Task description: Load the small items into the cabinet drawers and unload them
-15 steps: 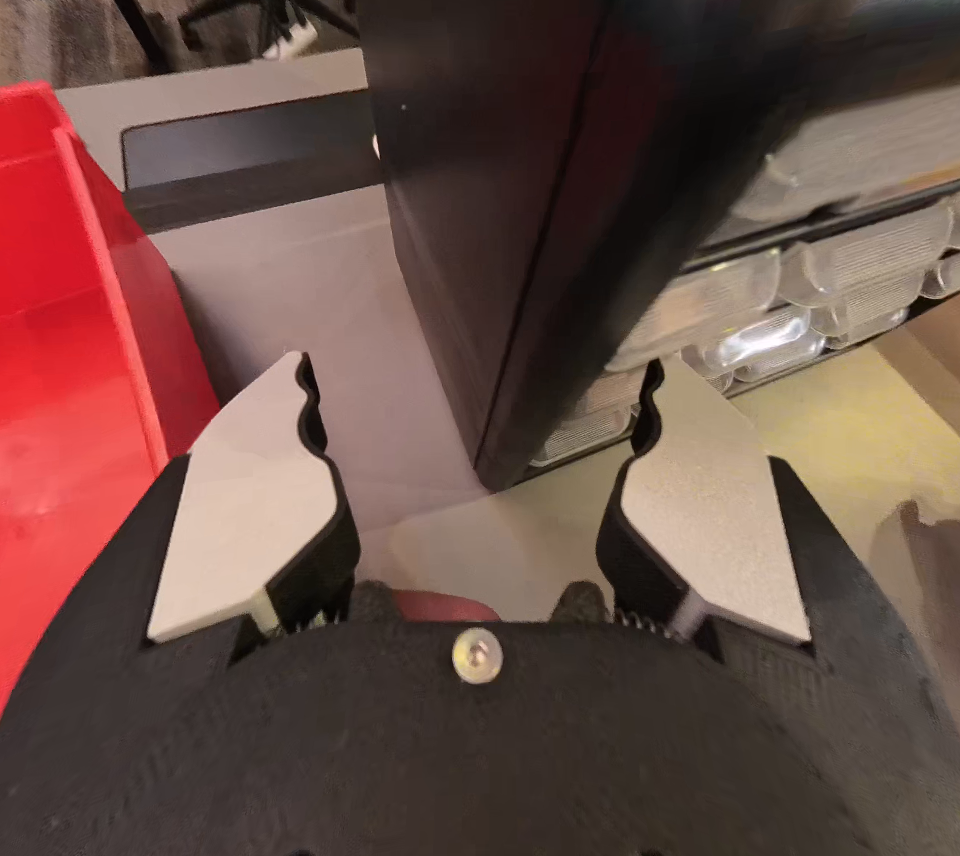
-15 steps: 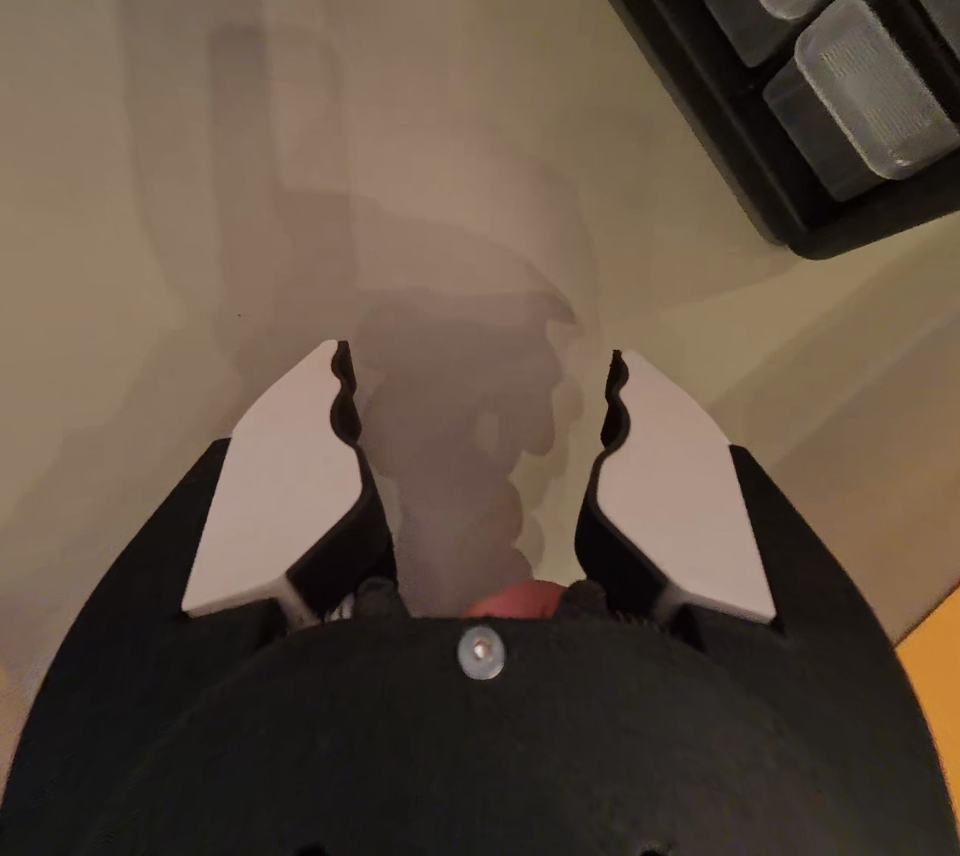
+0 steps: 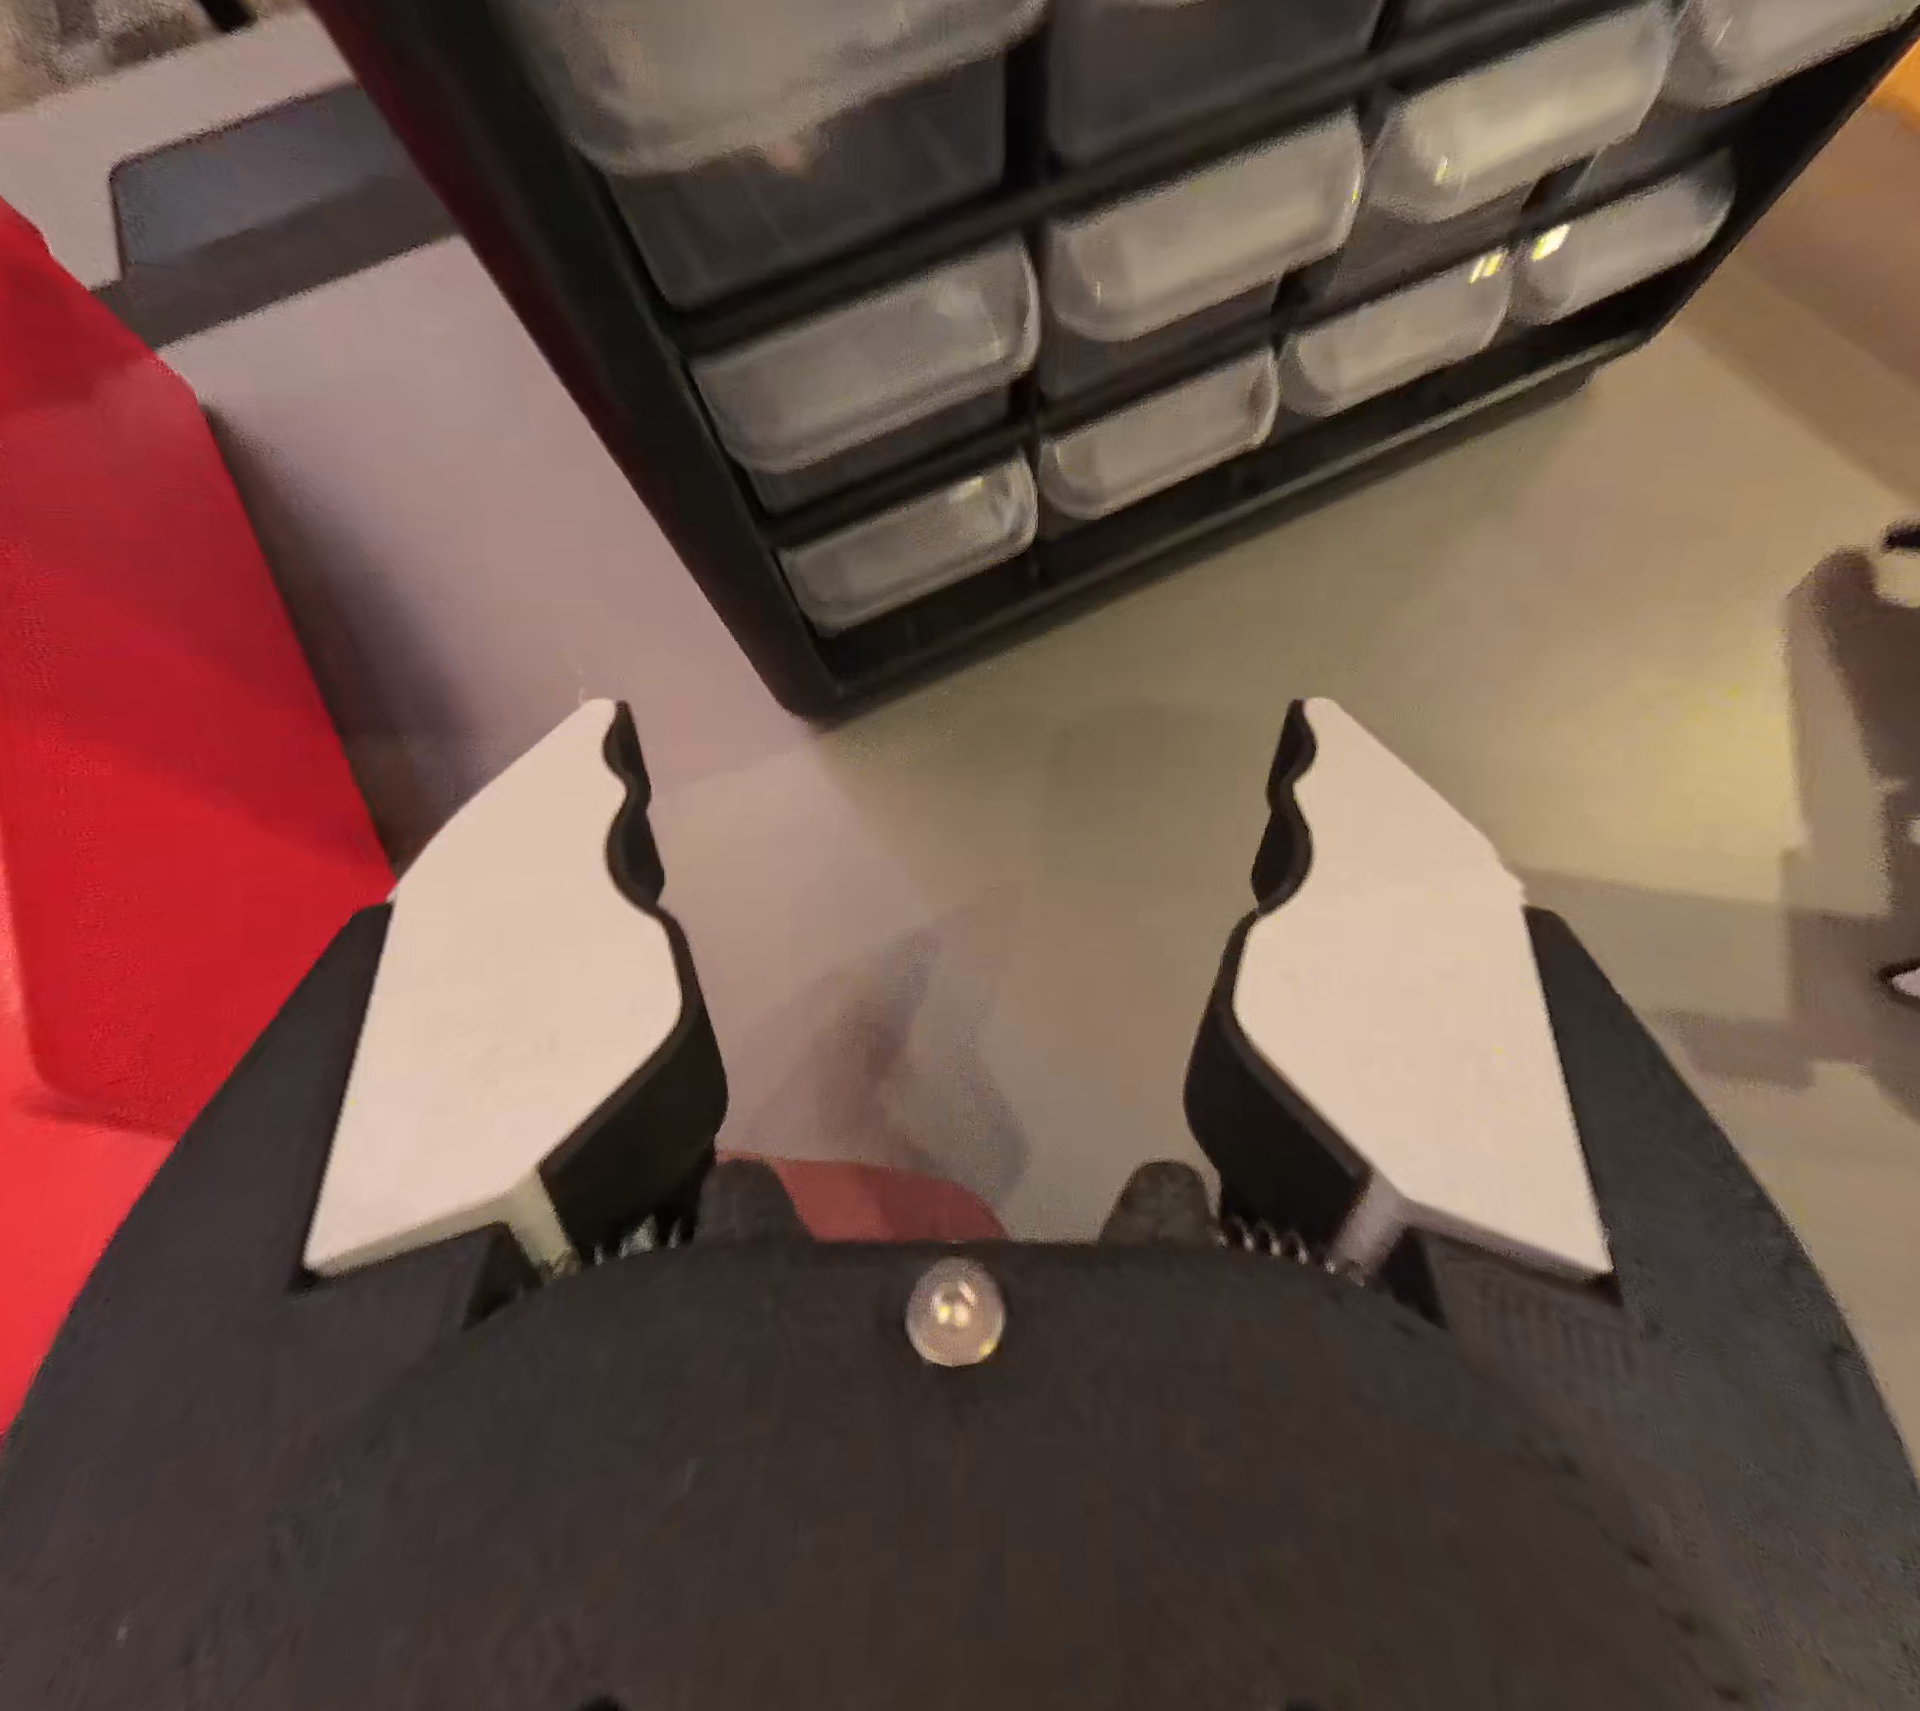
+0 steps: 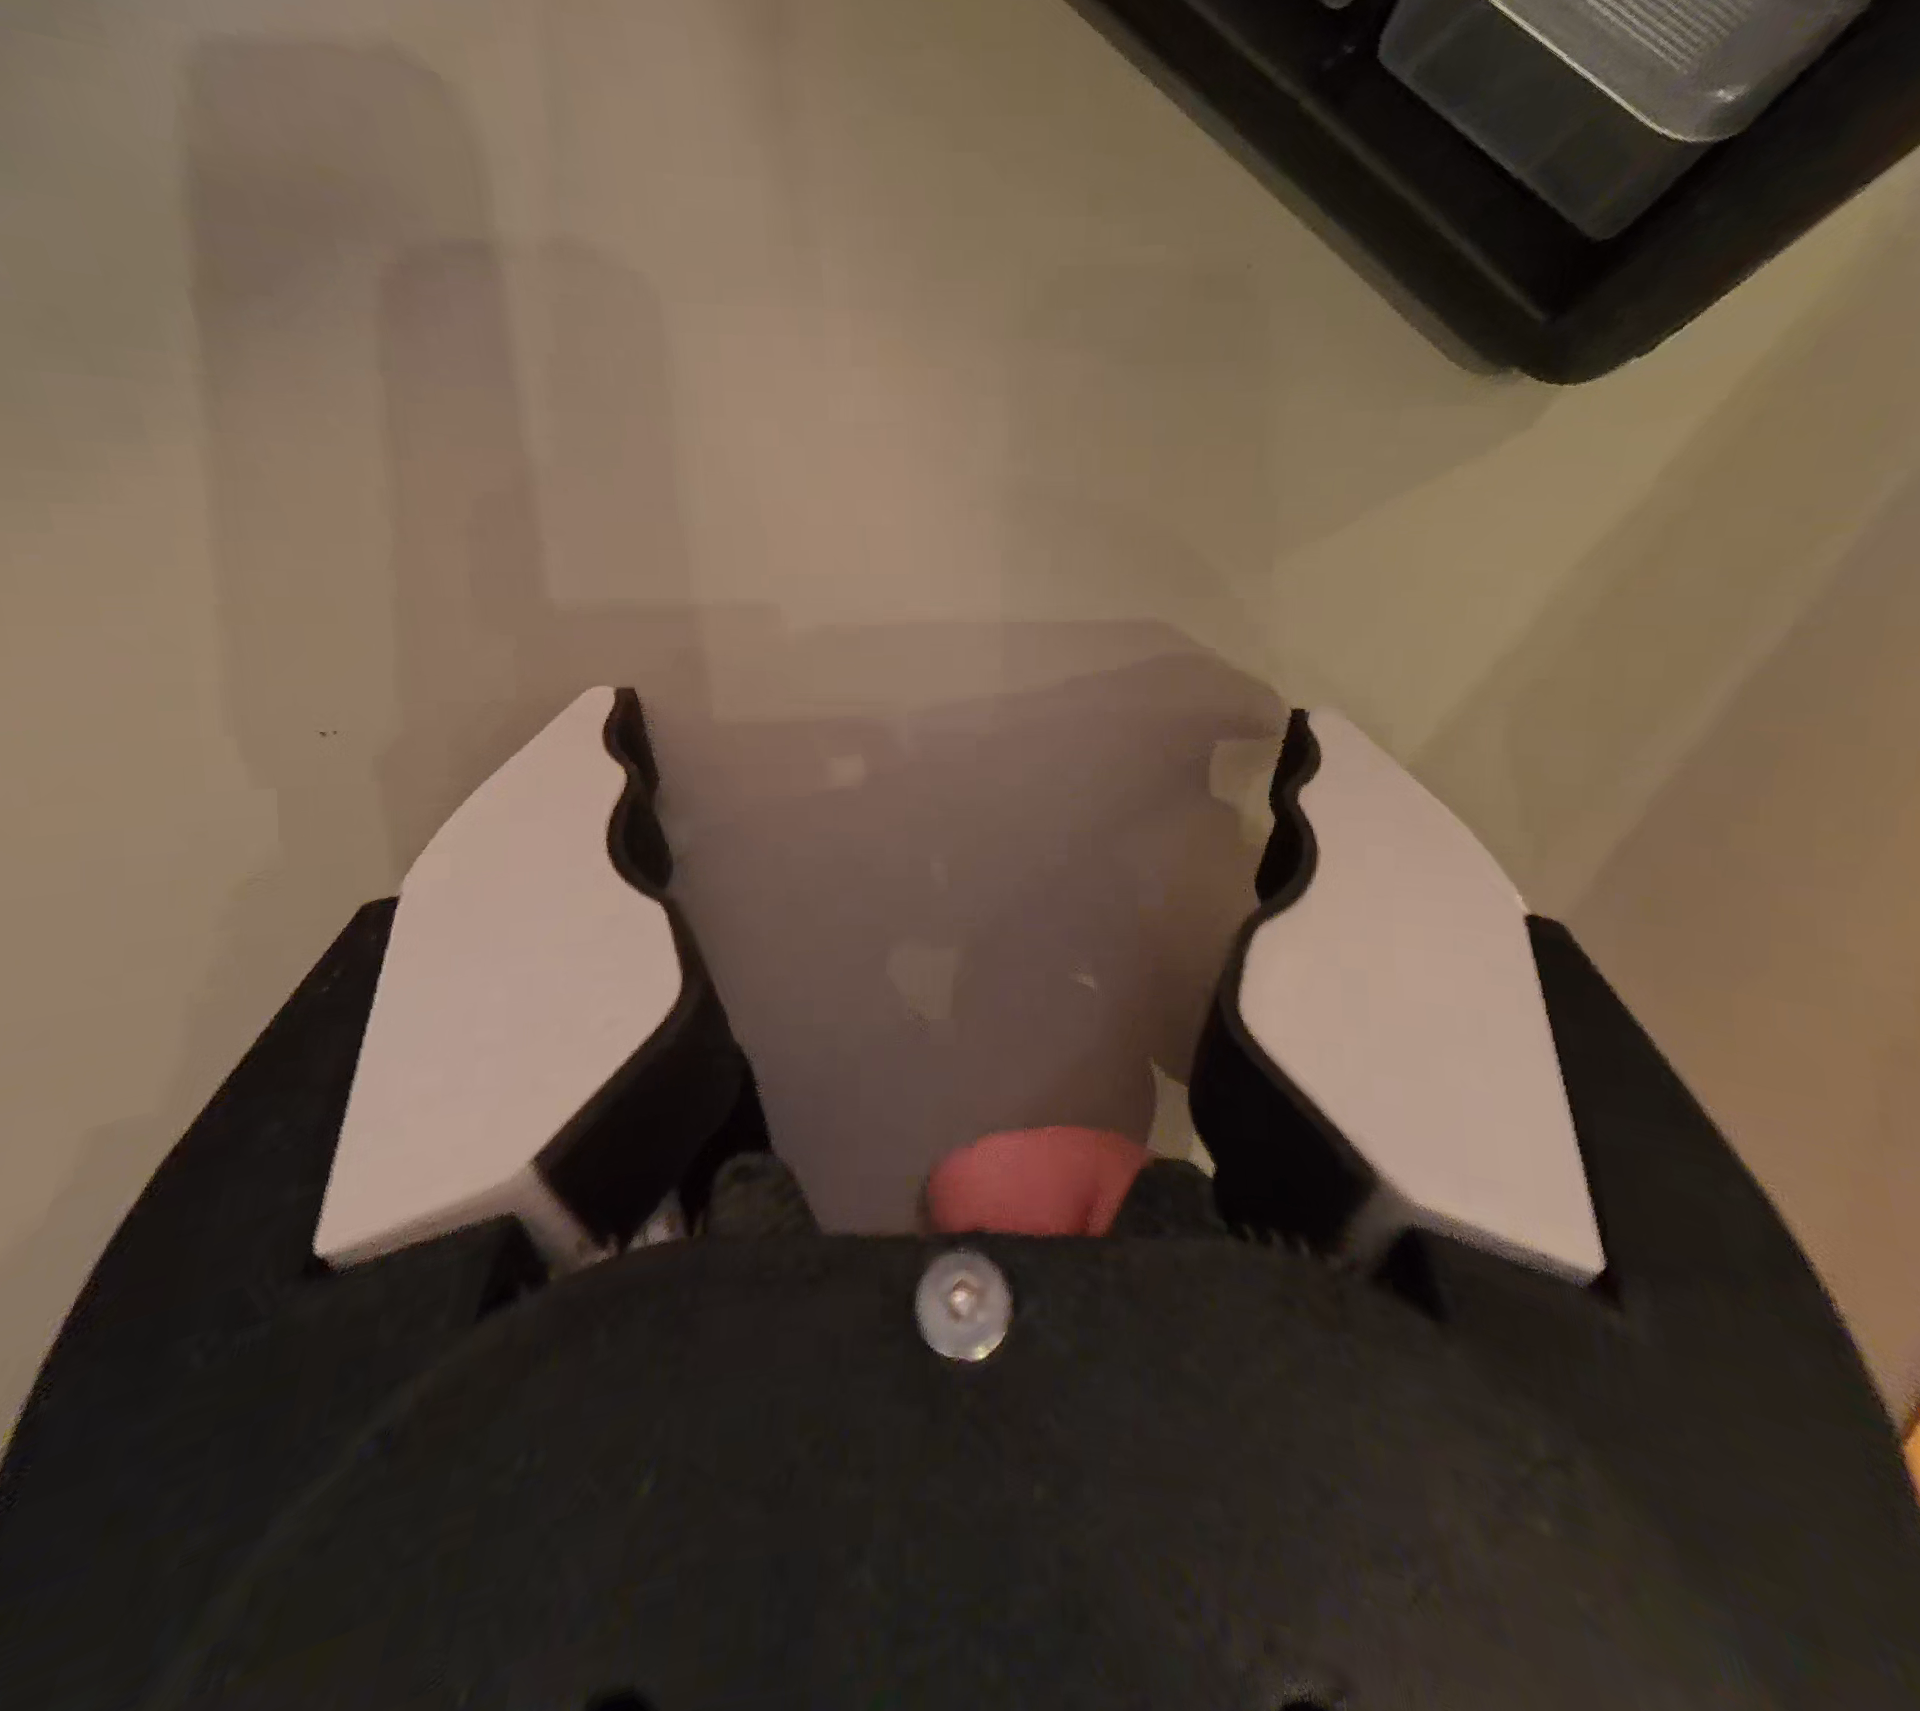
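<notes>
Black-framed cabinet (image 3: pixel 644 373) stands at twelve o'clock of the left gripper (image 3: pixel 956 788), its clear drawers (image 3: pixel 904 373) all seated, some ten in view; both left and right gripper (image 4: pixel 956 788) gape wide, empty; square up to one drawer front before pinching; one red bin (image 3: pixel 125 622) at nine o'clock; no small items visible.

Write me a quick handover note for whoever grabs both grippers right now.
Left gripper: open, empty, above the table, pointing at the black drawer cabinet.
Right gripper: open, empty, over bare table, with the cabinet's bottom corner at upper right.
Drawers: all visible ones look pushed in; contents too blurred to tell.
Red bin: left of the cabinet.
Done: cannot tell.
Left: no small items in view; find them, then load and unload.
</notes>
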